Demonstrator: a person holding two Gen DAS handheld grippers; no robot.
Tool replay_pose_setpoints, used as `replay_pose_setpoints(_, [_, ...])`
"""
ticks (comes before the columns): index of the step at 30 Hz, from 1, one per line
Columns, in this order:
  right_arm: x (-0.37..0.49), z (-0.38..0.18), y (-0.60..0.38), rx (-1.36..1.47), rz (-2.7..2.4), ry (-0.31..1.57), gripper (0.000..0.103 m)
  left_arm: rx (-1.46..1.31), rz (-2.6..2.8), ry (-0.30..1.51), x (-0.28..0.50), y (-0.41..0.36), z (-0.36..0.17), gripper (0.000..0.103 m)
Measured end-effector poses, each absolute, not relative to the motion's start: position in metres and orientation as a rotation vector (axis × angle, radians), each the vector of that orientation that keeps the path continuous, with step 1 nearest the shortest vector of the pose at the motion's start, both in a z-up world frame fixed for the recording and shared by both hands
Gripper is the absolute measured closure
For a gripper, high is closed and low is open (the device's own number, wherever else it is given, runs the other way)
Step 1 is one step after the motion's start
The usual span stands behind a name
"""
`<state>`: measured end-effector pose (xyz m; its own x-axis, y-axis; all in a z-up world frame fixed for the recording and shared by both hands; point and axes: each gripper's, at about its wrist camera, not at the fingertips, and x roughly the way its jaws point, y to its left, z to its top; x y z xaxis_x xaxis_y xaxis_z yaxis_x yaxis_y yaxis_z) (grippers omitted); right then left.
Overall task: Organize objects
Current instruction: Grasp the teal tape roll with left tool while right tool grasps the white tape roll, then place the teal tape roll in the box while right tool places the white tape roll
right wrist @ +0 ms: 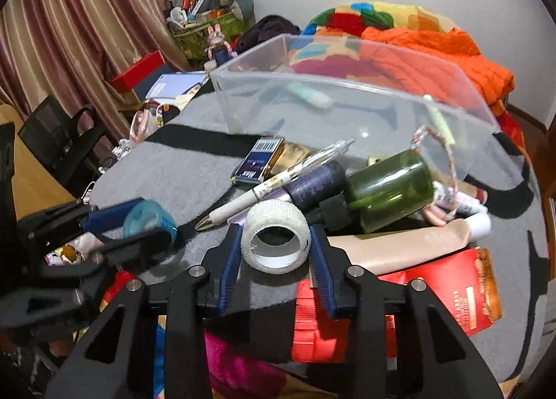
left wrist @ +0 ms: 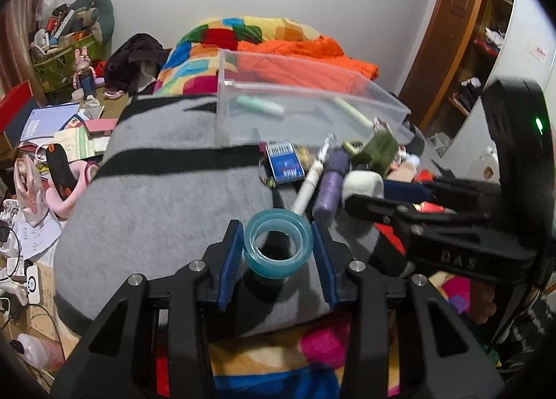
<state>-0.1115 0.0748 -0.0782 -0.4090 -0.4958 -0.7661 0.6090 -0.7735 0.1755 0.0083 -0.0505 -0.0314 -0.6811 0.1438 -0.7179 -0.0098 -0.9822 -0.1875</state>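
Note:
My left gripper [left wrist: 278, 249] is shut on a teal tape roll [left wrist: 278, 242] just above the grey blanket [left wrist: 156, 208]; it also shows in the right wrist view [right wrist: 149, 218]. My right gripper [right wrist: 276, 246] is shut on a white bandage roll [right wrist: 276, 234], which shows in the left wrist view [left wrist: 363, 183]. A clear plastic bin [left wrist: 295, 110] stands behind, holding a mint tube [left wrist: 259, 105] and a pale stick [left wrist: 351, 110]. A pile lies before it: white pen [right wrist: 274, 183], purple tube [right wrist: 312, 183], green bottle [right wrist: 392, 187], blue box [right wrist: 259, 159].
A red packet [right wrist: 451, 287] and a beige tube [right wrist: 399, 242] lie right of my right gripper. A colourful quilt [left wrist: 243, 37] and orange duvet [left wrist: 305, 62] lie behind the bin. Cluttered papers and boxes [left wrist: 62, 128] lie left of the blanket. A wooden shelf [left wrist: 479, 51] stands right.

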Motion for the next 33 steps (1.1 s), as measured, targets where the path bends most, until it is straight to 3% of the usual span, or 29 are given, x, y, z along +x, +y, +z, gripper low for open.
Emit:
replay_pose_setpoints(21, [-0.17, 0.003, 0.124, 0.918, -2.409, 0.115, 0.068, -1.033, 2.835, -0.261, -0.073, -0.056, 0.029, 0.063])
replay_pose_setpoints(33, [-0.247, -0.014, 0.129, 1.059, -2.401, 0.118, 0.068, -1.17, 2.776, -0.252, -0.153, -0.065, 0.018, 0.063])
